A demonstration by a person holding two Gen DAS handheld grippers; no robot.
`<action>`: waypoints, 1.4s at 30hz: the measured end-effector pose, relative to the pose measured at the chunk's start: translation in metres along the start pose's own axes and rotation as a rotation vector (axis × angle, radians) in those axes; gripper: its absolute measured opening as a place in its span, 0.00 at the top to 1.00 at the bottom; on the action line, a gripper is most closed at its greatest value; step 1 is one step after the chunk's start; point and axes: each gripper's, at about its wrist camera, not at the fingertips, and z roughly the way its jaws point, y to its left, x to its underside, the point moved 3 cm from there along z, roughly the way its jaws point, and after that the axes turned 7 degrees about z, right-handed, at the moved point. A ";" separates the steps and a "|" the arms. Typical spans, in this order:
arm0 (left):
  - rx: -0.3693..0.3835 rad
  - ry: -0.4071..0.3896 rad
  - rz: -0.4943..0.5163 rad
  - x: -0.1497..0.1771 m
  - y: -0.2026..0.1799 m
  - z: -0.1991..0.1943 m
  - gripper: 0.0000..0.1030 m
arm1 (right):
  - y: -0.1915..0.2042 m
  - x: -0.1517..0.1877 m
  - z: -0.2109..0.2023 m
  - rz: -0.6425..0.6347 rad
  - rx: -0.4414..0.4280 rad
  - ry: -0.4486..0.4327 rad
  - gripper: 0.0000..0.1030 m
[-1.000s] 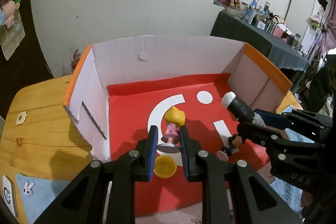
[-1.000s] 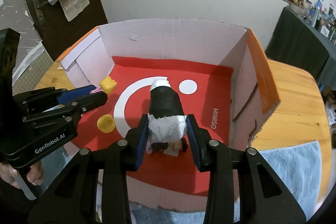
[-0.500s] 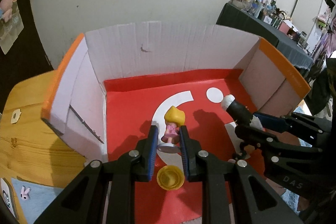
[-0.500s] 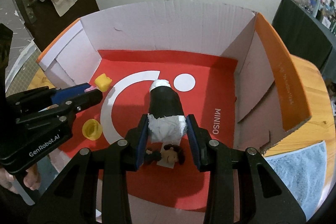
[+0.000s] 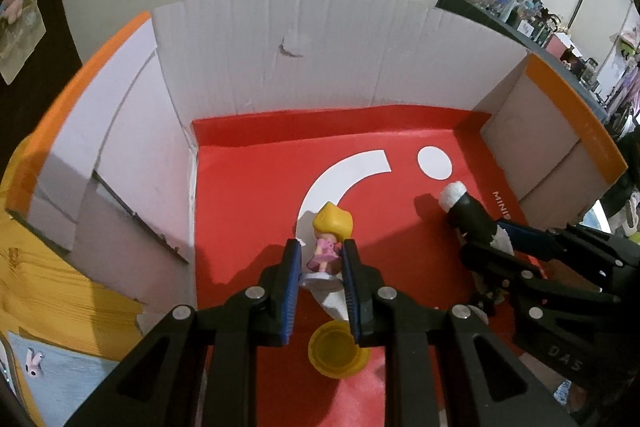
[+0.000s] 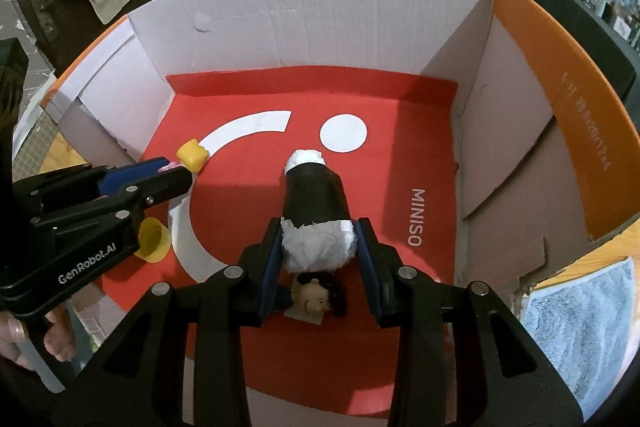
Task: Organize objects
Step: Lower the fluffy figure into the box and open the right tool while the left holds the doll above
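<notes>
"MINISO" stands in white capitals on the red sheet (image 6: pixel 248 163) lining the box floor, just right of the right gripper's fingers (image 6: pixel 370 267); from the left wrist view only "MINIS" shows. "GenRobot.AI" is printed in white on the black body of the left gripper (image 6: pixel 86 263), well left of those fingers. "DAS" shows on the right gripper (image 5: pixel 564 363). Small print runs along the orange flap (image 6: pixel 580 115) of the box, too distorted to read.

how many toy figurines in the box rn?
2: blonde pink-dress plastic figurine held in the left claw; dark-haired figurine lying on the red floor under the right claw. Others may be hidden.
</notes>
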 end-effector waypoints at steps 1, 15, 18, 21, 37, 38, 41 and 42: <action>0.000 0.003 0.001 0.001 0.000 0.001 0.79 | -0.001 0.000 0.000 -0.001 0.001 0.001 0.67; 0.003 0.007 0.000 0.002 0.000 0.006 0.79 | -0.002 0.002 0.000 -0.009 0.008 0.000 0.67; 0.005 0.007 -0.001 0.001 0.000 0.006 0.79 | -0.003 0.002 0.001 -0.005 0.004 0.000 0.67; 0.006 0.007 0.001 0.001 0.000 0.006 0.79 | -0.002 0.001 0.002 -0.003 0.003 -0.005 0.67; 0.002 0.006 0.003 0.000 -0.002 0.005 0.76 | 0.000 0.000 0.002 0.004 -0.018 0.000 0.60; 0.001 0.006 0.003 0.000 -0.002 0.005 0.76 | 0.000 0.000 0.002 0.003 -0.019 -0.001 0.60; 0.001 0.006 0.003 0.000 -0.003 0.005 0.76 | 0.001 0.000 0.002 0.002 -0.021 -0.002 0.60; 0.000 0.006 0.004 0.000 -0.003 0.005 0.76 | 0.001 0.000 0.002 0.003 -0.022 -0.003 0.60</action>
